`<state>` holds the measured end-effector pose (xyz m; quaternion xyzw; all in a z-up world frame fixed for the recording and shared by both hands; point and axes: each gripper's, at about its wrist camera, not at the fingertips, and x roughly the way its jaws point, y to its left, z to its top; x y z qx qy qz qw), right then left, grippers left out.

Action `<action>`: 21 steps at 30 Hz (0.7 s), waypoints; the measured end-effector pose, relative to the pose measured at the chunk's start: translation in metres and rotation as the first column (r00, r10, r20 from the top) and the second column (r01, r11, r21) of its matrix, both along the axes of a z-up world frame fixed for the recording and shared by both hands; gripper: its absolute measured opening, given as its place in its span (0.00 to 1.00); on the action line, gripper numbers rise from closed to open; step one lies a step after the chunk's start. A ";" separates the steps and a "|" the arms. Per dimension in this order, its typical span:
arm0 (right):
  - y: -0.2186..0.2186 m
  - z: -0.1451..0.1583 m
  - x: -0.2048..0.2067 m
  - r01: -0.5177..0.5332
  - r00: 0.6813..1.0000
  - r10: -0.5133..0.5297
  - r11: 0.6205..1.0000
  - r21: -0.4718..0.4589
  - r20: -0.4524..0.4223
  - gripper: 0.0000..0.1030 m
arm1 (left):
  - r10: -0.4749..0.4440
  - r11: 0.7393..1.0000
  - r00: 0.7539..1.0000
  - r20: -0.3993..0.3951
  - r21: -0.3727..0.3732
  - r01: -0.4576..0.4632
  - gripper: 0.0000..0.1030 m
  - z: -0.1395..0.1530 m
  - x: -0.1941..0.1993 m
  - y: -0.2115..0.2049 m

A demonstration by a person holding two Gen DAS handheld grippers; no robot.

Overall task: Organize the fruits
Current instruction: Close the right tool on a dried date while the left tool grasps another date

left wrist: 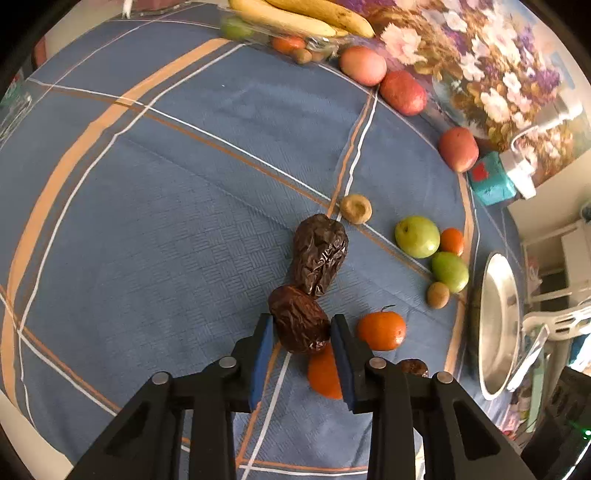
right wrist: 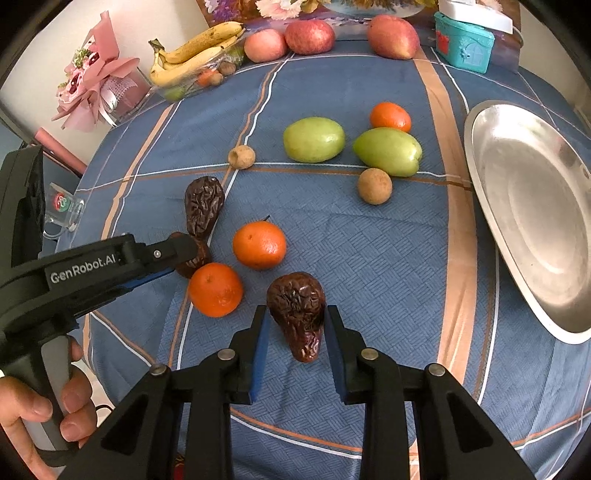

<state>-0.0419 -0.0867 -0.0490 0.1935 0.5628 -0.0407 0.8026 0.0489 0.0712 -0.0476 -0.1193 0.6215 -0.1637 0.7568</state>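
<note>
Several fruits lie on a blue checked tablecloth. My left gripper has its blue pads against a wrinkled brown date, with a second date just beyond it. In the right wrist view the left gripper holds that date. My right gripper has its pads on both sides of a third date. Two oranges lie between the grippers. Two green fruits, a small orange and two small brown fruits lie farther back.
A silver metal plate sits at the right edge of the table. Bananas in a clear tray, three red apples, a teal box and a pink bouquet stand along the back.
</note>
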 end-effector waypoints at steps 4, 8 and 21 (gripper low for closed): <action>-0.007 0.008 -0.005 0.040 0.999 -0.040 0.999 0.006 0.018 0.30 | 0.046 0.999 0.998 0.039 0.009 -0.046 0.33 0.015 0.001 0.005; -0.019 0.023 -0.004 0.087 0.995 -0.088 0.996 0.019 0.038 0.30 | 0.089 0.996 0.995 0.050 0.014 -0.090 0.33 0.025 0.008 0.008; -0.049 0.042 0.025 0.175 0.982 -0.175 0.984 0.015 0.066 0.22 | 0.209 0.978 0.978 -0.010 0.016 -0.208 0.33 0.021 0.029 -0.002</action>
